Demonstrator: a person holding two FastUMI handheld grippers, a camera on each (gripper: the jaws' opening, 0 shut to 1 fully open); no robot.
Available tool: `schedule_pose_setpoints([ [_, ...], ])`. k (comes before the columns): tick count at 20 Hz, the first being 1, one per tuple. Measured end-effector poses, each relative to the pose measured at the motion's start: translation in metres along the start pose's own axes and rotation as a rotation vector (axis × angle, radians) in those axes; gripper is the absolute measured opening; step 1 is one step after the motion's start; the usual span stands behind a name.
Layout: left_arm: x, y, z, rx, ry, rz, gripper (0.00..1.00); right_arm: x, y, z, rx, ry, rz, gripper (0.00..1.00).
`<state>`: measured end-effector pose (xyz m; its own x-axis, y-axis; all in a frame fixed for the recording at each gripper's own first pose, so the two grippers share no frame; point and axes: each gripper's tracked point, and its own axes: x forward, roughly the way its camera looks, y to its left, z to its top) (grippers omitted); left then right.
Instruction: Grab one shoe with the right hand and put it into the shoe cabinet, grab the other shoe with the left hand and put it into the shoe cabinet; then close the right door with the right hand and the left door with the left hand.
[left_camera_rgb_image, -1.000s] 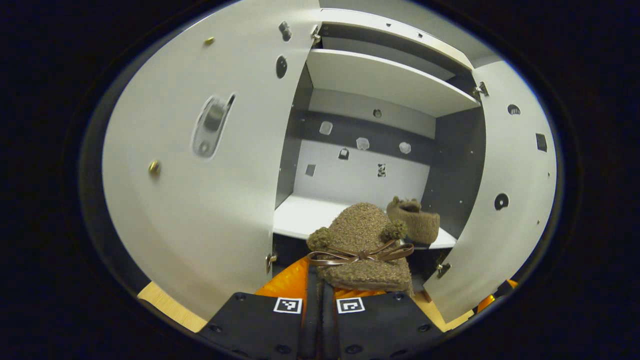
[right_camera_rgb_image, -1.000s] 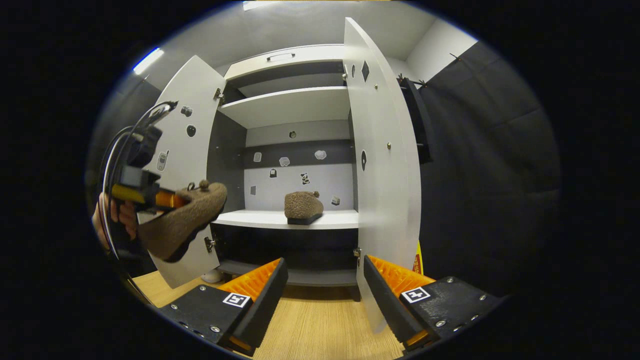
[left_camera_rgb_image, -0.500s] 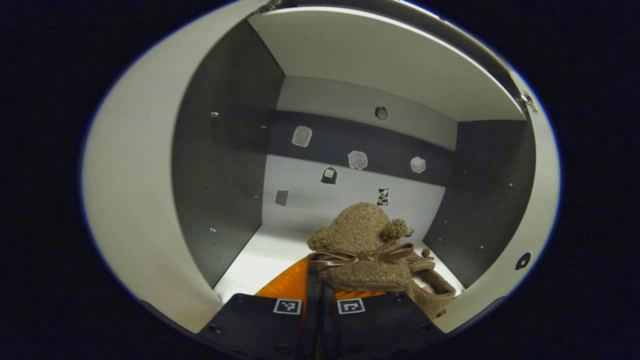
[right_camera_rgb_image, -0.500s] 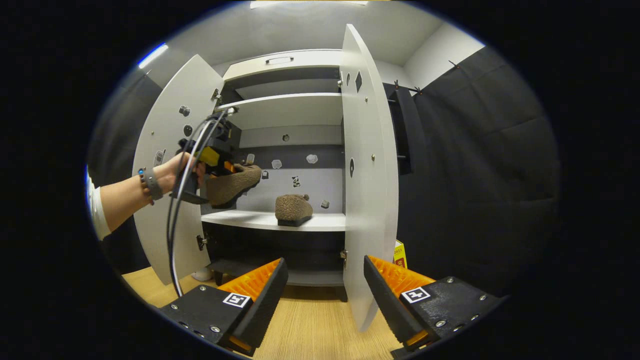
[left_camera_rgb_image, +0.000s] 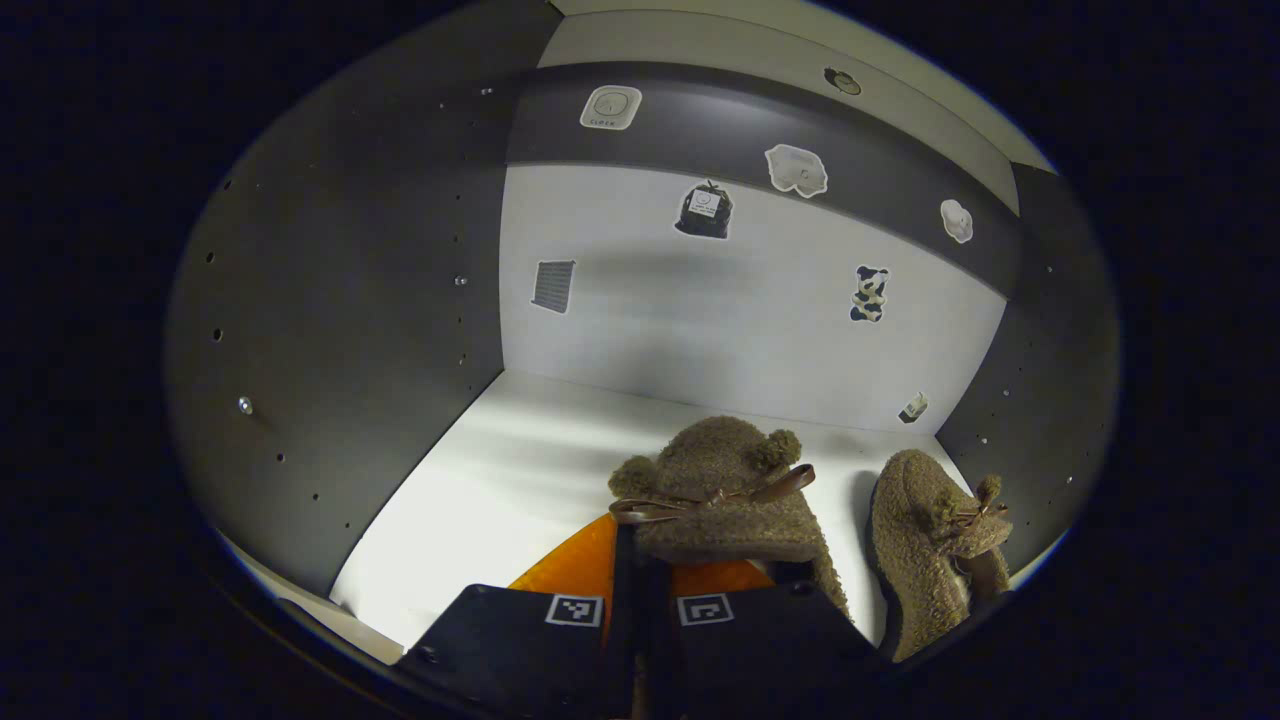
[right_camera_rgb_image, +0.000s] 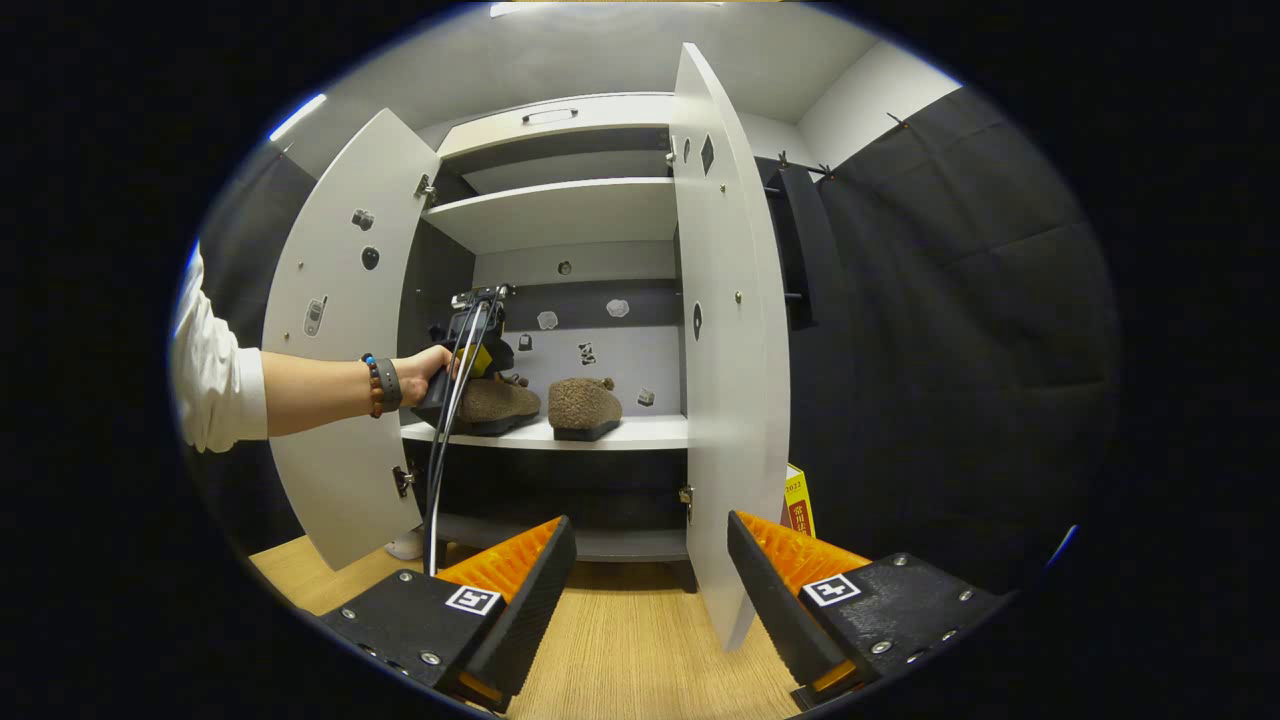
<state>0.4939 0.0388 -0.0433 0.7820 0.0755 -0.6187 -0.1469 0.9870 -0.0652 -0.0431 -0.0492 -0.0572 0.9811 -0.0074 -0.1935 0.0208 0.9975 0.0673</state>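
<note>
A fuzzy brown shoe with a thin bow (left_camera_rgb_image: 720, 500) is pinched at its heel by my left gripper (left_camera_rgb_image: 645, 570), which is shut on it inside the shoe cabinet. It hangs low over the white shelf (left_camera_rgb_image: 520, 480). The other brown shoe (left_camera_rgb_image: 930, 540) rests on the shelf just to its right. In the right gripper view, both shoes (right_camera_rgb_image: 497, 402) (right_camera_rgb_image: 583, 403) stand side by side on the shelf (right_camera_rgb_image: 655, 432), with a hand holding the left gripper (right_camera_rgb_image: 470, 345) at the left one. My right gripper (right_camera_rgb_image: 650, 560) is open and bare, back from the cabinet above the floor.
Both cabinet doors stand open: the left door (right_camera_rgb_image: 330, 350) and the right door (right_camera_rgb_image: 725, 330), which is edge-on just ahead of my right gripper. A yellow box (right_camera_rgb_image: 797, 505) sits behind the right door. Wooden floor (right_camera_rgb_image: 630, 650) lies below. An upper shelf (right_camera_rgb_image: 560, 210) spans the cabinet.
My left gripper has carried its shoe forward into the cabinet and down to the shelf, beside the other shoe. My right gripper has stayed open and nearly still.
</note>
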Motion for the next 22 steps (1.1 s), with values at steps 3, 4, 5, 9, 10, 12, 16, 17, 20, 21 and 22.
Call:
schedule_pose_setpoints([
  [3, 0.002, -0.004, -0.002, -0.005, 0.008, -0.032, 0.23, 0.004, 0.001, -0.005, 0.009, 0.015, 0.0, 0.94],
  [4, 0.003, -0.005, -0.003, -0.011, 0.01, -0.044, 0.27, 0.004, 0.002, -0.006, 0.012, 0.017, 0.002, 0.94],
  [5, 0.002, -0.003, -0.004, -0.017, 0.011, -0.043, 0.3, 0.005, 0.004, -0.006, 0.014, 0.017, 0.008, 0.94],
  [9, 0.002, 0.004, -0.005, 0.007, 0.02, -0.048, 0.47, 0.004, 0.005, -0.008, 0.009, 0.017, 0.009, 0.94],
  [10, 0.002, 0.005, -0.004, 0.015, 0.022, -0.054, 0.59, 0.005, 0.004, -0.007, 0.01, 0.017, 0.009, 0.94],
  [12, 0.001, 0.005, -0.004, 0.02, 0.024, -0.061, 0.62, 0.006, 0.005, -0.007, 0.014, 0.017, 0.012, 0.94],
  [16, -0.004, 0.008, -0.003, 0.01, 0.024, -0.063, 0.87, 0.007, 0.005, -0.006, 0.021, 0.009, 0.012, 0.94],
  [17, -0.007, 0.009, -0.002, -0.002, 0.02, -0.072, 0.88, 0.007, 0.005, -0.006, 0.021, 0.009, 0.011, 0.94],
  [20, -0.024, 0.0, 0.005, -0.024, 0.0, -0.123, 0.96, 0.007, 0.006, -0.005, 0.02, 0.008, 0.014, 0.94],
  [21, -0.032, -0.003, 0.009, -0.022, -0.013, -0.137, 0.99, 0.007, 0.008, -0.005, 0.019, 0.007, 0.016, 0.94],
  [22, -0.04, -0.005, 0.012, -0.02, -0.022, -0.147, 0.96, 0.007, 0.009, -0.004, 0.017, 0.004, 0.019, 0.94],
])
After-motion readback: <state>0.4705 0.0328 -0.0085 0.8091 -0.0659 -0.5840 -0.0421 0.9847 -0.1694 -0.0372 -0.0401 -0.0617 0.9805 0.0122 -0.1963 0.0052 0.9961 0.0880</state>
